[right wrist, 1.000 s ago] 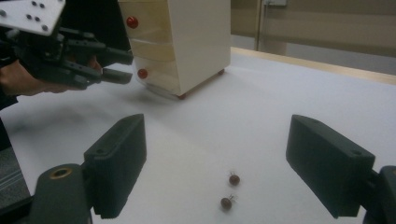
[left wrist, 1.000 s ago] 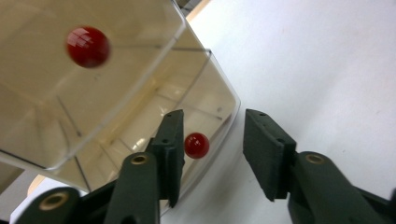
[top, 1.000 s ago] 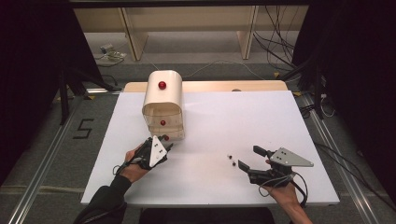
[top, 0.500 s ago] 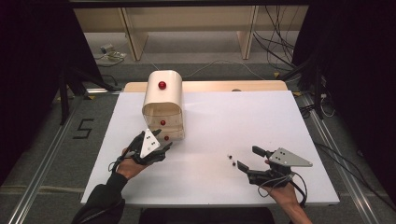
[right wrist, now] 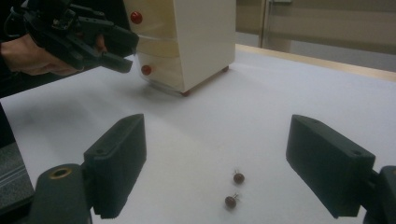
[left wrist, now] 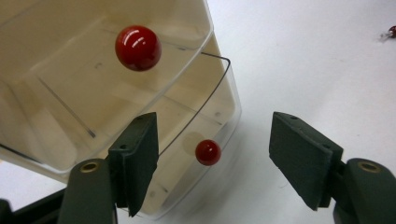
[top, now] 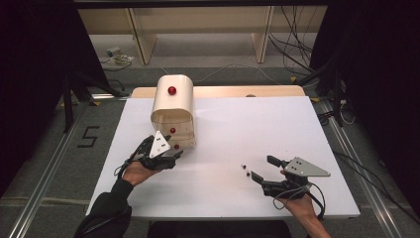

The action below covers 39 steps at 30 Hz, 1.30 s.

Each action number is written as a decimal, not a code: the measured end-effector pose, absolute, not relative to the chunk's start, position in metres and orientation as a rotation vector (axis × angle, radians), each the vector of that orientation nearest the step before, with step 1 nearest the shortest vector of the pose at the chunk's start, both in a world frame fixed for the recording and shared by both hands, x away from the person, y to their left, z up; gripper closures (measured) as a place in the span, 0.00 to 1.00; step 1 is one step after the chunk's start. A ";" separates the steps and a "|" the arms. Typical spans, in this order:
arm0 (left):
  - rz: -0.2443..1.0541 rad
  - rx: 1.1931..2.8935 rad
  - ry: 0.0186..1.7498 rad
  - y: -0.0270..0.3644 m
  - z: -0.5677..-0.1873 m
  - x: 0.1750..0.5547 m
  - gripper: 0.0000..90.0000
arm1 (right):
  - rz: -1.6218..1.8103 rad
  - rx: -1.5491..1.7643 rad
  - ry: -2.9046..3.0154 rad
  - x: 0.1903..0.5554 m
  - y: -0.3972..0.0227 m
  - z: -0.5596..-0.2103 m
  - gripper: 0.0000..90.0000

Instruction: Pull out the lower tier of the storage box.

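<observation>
Two small dark-red stud earrings (right wrist: 232, 190) lie on the white table (top: 277, 129), well right of the cream plastic drawer chest (top: 173, 109), just ahead of the spread, empty right gripper (top: 264, 173); the left gripper (left wrist: 215, 158), also spread, brackets the chest's lower red knob (left wrist: 208, 152)

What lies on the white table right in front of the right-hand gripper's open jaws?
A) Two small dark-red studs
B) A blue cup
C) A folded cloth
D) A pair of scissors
A: the right gripper view shows two small dark-red studs lying close together on the table, just ahead of the open right gripper.
</observation>
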<state>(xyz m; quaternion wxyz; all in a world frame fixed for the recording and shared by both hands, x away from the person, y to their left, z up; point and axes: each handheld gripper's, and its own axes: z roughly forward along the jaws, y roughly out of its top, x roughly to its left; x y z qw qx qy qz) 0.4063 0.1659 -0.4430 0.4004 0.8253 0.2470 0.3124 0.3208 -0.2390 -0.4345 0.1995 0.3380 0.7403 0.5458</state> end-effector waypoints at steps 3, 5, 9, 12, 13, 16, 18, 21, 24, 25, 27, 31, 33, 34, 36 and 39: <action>0.789 2.090 0.621 0.167 -0.440 0.409 0.39 | 1.527 0.947 2.071 0.321 -0.239 -0.435 0.23; 0.794 2.098 0.615 0.167 -0.440 0.410 0.40 | 1.528 0.948 2.074 0.321 -0.239 -0.435 0.23; 0.806 2.132 0.587 0.166 -0.440 0.412 0.44 | 1.528 0.945 2.076 0.321 -0.238 -0.435 0.23; 0.812 2.140 0.576 0.166 -0.440 0.412 0.45 | 1.526 0.944 2.078 0.321 -0.238 -0.435 0.23; 0.818 2.154 0.567 0.166 -0.440 0.412 0.46 | 1.527 0.945 2.080 0.321 -0.238 -0.435 0.23; 0.828 2.164 0.560 0.165 -0.442 0.413 0.47 | 1.527 0.941 2.083 0.322 -0.238 -0.435 0.23; 0.837 2.176 0.551 0.164 -0.444 0.413 0.47 | 1.526 0.939 2.085 0.322 -0.238 -0.435 0.23; 0.861 2.196 0.535 0.163 -0.446 0.415 0.48 | 1.528 0.937 2.085 0.322 -0.238 -0.436 0.23; 0.883 2.210 0.524 0.163 -0.448 0.416 0.48 | 1.530 0.938 2.086 0.322 -0.238 -0.435 0.23; 0.884 2.208 0.525 0.163 -0.449 0.417 0.48 | 1.530 0.936 2.087 0.322 -0.238 -0.436 0.23; 0.883 2.212 0.526 0.163 -0.450 0.418 0.48 | 1.530 0.937 2.090 0.322 -0.237 -0.436 0.23; 0.871 2.208 0.527 0.163 -0.451 0.421 0.49 | 1.530 0.936 2.093 0.322 -0.237 -0.436 0.23; 0.865 2.212 0.530 0.164 -0.451 0.423 0.50 | 1.529 0.932 2.093 0.322 -0.237 -0.436 0.23; 0.857 2.214 0.531 0.164 -0.451 0.424 0.51 | 1.529 0.932 2.093 0.322 -0.237 -0.436 0.23; 0.847 2.221 0.536 0.165 -0.452 0.425 0.53 | 1.531 0.936 2.094 0.322 -0.237 -0.436 0.23; 0.844 2.220 0.539 0.165 -0.451 0.426 0.55 | 1.532 0.933 2.094 0.322 -0.237 -0.436 0.23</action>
